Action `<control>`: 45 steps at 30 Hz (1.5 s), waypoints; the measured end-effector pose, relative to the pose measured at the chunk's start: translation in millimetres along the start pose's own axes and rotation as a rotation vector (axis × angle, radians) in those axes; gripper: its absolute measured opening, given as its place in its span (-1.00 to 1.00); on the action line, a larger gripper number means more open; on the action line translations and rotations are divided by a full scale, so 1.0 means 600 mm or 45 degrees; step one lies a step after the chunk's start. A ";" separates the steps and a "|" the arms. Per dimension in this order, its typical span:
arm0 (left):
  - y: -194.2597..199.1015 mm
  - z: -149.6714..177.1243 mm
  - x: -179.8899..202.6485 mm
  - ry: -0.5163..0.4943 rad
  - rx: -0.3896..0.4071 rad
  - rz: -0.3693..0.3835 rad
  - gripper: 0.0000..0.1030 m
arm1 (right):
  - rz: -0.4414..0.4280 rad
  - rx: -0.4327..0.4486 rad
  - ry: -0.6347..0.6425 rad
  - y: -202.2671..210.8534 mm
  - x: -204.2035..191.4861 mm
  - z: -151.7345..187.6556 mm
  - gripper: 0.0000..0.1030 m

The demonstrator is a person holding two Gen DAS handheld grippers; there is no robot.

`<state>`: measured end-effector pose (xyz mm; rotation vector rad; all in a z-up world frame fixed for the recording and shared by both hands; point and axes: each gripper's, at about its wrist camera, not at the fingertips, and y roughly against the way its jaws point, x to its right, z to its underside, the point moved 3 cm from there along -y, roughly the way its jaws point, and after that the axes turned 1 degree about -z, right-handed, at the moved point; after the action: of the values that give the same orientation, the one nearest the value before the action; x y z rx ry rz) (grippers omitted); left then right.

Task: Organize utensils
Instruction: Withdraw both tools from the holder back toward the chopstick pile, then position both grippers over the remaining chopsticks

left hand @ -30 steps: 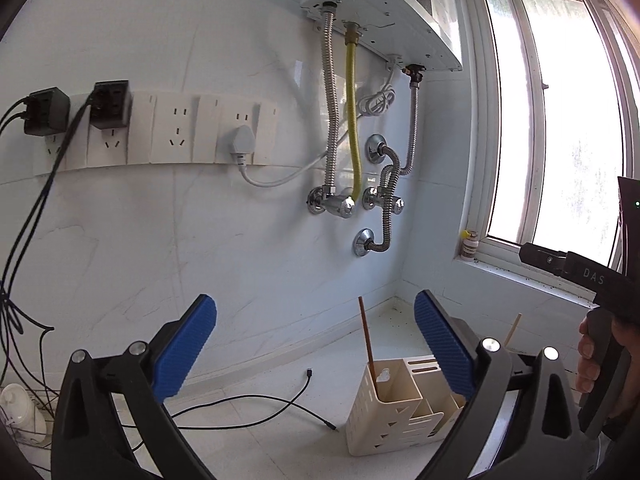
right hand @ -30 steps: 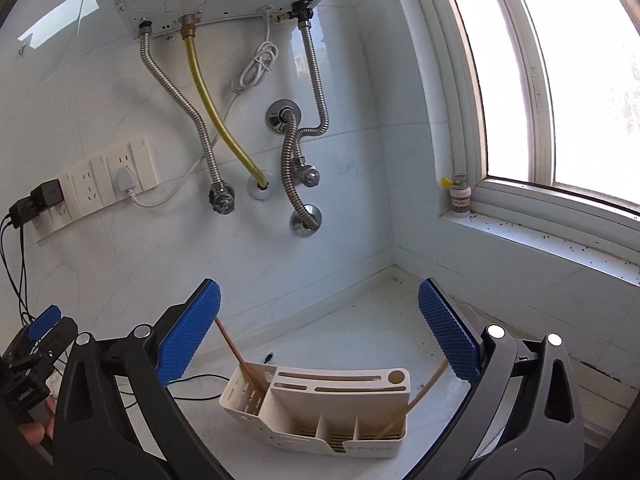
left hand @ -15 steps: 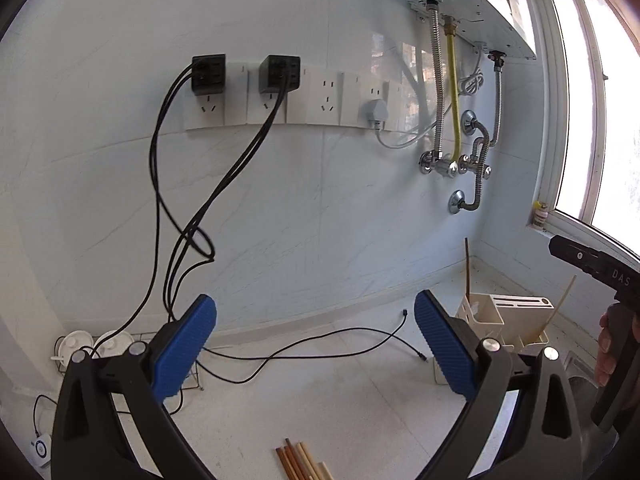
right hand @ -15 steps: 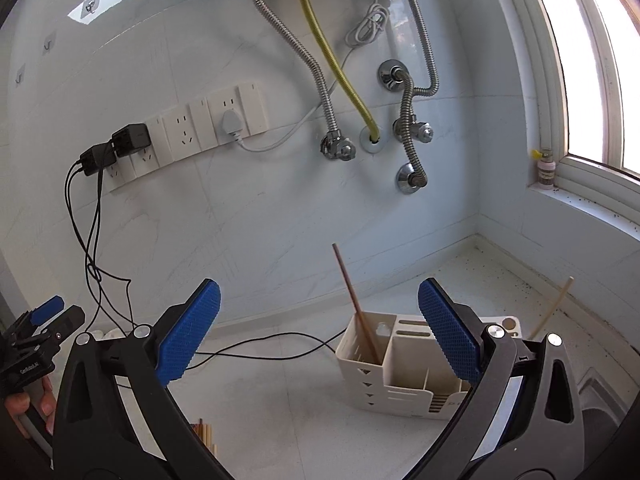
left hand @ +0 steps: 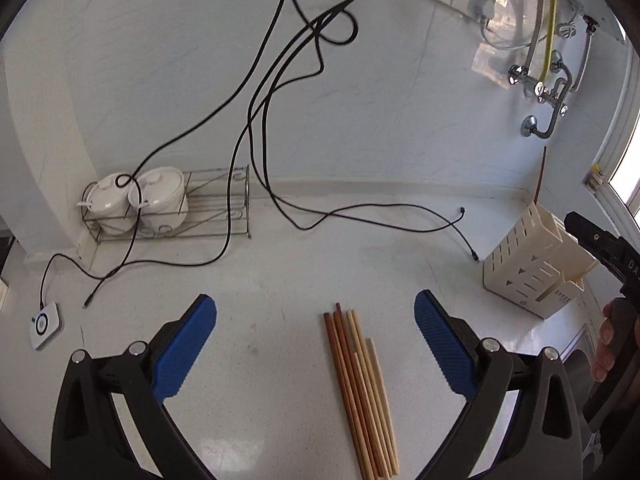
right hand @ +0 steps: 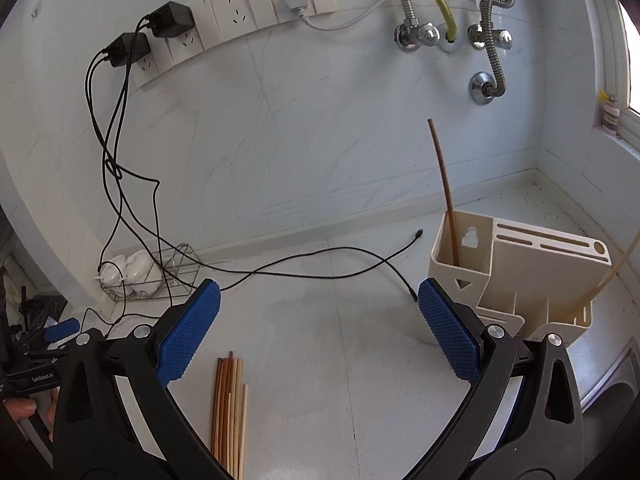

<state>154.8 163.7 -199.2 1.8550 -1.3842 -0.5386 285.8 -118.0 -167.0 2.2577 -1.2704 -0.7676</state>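
White speckled worktop [left hand: 280,280] carried a loose bundle of wooden chopsticks [left hand: 360,392] lying flat between the left gripper's [left hand: 316,344] spread, empty jaws, presumably for pickup toward the cream plastic utensil holder [left hand: 532,268]; the right gripper [right hand: 320,328] gaped empty too.

1. Daylight from the window [right hand: 630,92] at right floods the white counter [left hand: 304,280] and wall [right hand: 312,128]; the panes blow out.
2. Shadows stay soft.
3. Fisheye curvature bends edges; corners vignette black.
4. Focus mostly sharp throughout.

left hand-held gripper [left hand: 315,322] agape, right hand-held gripper [right hand: 319,312] agape
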 end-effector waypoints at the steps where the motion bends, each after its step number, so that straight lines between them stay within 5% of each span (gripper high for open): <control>1: -0.009 0.011 -0.004 0.007 -0.037 -0.002 0.89 | -0.008 -0.022 0.003 -0.008 -0.004 0.006 0.84; 9: -0.073 0.076 -0.012 0.059 -0.215 0.029 0.89 | -0.050 -0.162 0.041 -0.060 -0.031 0.052 0.84; 19: -0.195 0.093 -0.010 0.074 -0.454 0.015 0.89 | -0.041 -0.370 0.129 -0.104 -0.048 0.135 0.84; 34: -0.272 0.109 0.004 -0.010 -0.616 -0.130 0.89 | -0.014 -0.498 0.118 -0.100 -0.027 0.194 0.84; 45: -0.297 0.117 0.015 -0.027 -0.680 -0.158 0.89 | -0.042 -0.631 0.292 -0.138 -0.083 0.238 0.80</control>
<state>219.8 157.7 -379.5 1.5018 -1.0125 -0.8950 223.7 -48.8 -312.1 1.8999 -0.8280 -0.7158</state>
